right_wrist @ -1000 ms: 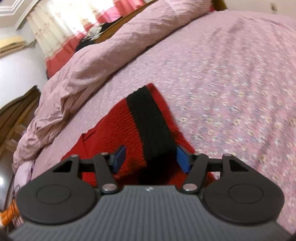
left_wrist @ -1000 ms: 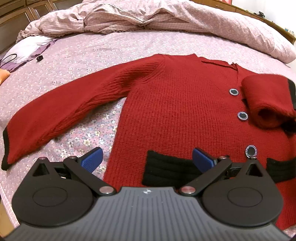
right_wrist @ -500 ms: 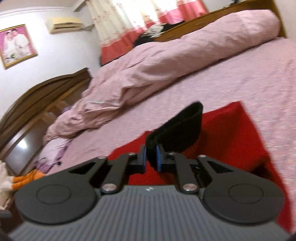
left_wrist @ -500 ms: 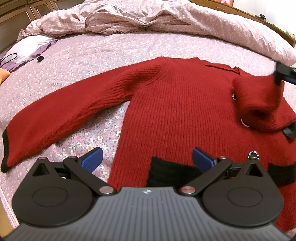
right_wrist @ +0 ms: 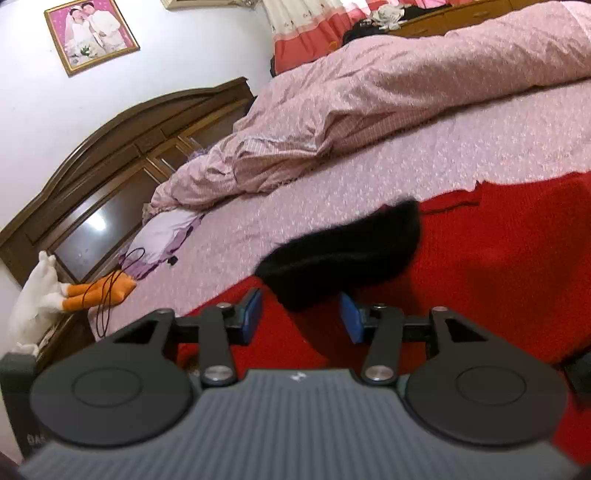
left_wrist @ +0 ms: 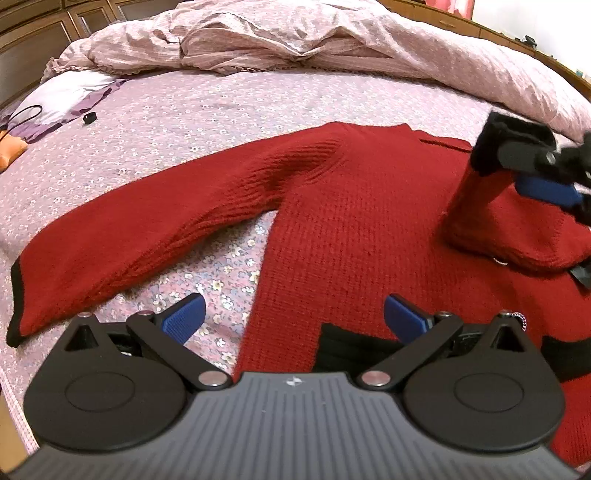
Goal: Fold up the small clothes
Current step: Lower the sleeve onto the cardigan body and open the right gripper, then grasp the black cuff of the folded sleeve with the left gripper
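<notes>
A red cardigan (left_wrist: 351, 236) lies front-up on a bed (left_wrist: 207, 107) with a pink flowered sheet. One sleeve (left_wrist: 147, 229) stretches out flat toward the left of the left wrist view, ending in a black cuff (left_wrist: 16, 306) near the bed's edge. The other sleeve (left_wrist: 491, 221) is doubled over onto the chest, its black cuff (right_wrist: 347, 254) raised above the red knit. Black pocket bands (left_wrist: 351, 347) cross the hem, and a button (left_wrist: 517, 318) shows just beside the left gripper's far arm. The right gripper (right_wrist: 300, 316) has just been opening: its blue pads (right_wrist: 253, 312) now stand apart on either side of the lower end of that raised cuff, and none of them can be seen pressing on it; whether the cuff still brushes one pad I cannot tell. In the left wrist view this gripper appears at the right edge, blurred, by the lifted cuff. The left gripper (left_wrist: 293, 317) hangs wide open over the cardigan's hem and the sheet, with nothing between its jaws. Behind the cardigan a rumpled pink duvet (left_wrist: 332, 40) is heaped along the far side. A pale purple cloth (right_wrist: 162, 236), a black cord (right_wrist: 110, 288) and an orange-and-white toy (right_wrist: 74, 295) sit by the dark wooden headboard (right_wrist: 110, 162), with a framed photo (right_wrist: 91, 32) on the wall above.
</notes>
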`<state>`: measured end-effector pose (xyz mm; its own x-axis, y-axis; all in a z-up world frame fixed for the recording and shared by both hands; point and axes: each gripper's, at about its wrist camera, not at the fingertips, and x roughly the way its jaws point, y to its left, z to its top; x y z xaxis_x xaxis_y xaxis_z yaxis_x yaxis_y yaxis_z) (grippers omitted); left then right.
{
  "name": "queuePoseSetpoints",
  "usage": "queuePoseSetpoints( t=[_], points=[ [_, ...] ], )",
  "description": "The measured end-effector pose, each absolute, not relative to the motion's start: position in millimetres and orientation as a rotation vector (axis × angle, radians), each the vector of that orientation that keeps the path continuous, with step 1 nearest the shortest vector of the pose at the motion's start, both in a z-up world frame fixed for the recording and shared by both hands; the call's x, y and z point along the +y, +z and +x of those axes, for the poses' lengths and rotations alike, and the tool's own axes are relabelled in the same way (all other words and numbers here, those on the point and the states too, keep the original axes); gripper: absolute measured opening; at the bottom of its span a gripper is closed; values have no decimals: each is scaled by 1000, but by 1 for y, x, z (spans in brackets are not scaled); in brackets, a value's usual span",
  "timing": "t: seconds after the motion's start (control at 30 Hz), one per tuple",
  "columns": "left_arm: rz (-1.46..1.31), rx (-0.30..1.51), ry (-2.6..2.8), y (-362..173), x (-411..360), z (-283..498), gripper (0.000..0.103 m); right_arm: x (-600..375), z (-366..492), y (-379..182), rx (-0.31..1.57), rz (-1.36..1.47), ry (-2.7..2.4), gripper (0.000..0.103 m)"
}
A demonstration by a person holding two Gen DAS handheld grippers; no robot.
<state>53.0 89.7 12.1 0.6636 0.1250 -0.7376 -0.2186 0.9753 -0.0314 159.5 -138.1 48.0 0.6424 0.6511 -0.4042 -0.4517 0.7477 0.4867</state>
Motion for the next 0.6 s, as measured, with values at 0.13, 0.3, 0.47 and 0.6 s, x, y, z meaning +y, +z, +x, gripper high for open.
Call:
queuePoseSetpoints(
  t=[0.13,0.3,0.47,0.6],
  points=[
    [-129,818,183,13,88,56,103,-149,158,44,612,357,624,52],
    [-110,814,168,15,83,61,103,-162,154,35,634,355,583,52],
    [-101,815,149,16,79,70,103,-176,150,27,658,344,532,52],
    [-100,796,117,21,77,83,103,-191,146,23,667,341,490,52]
  ],
)
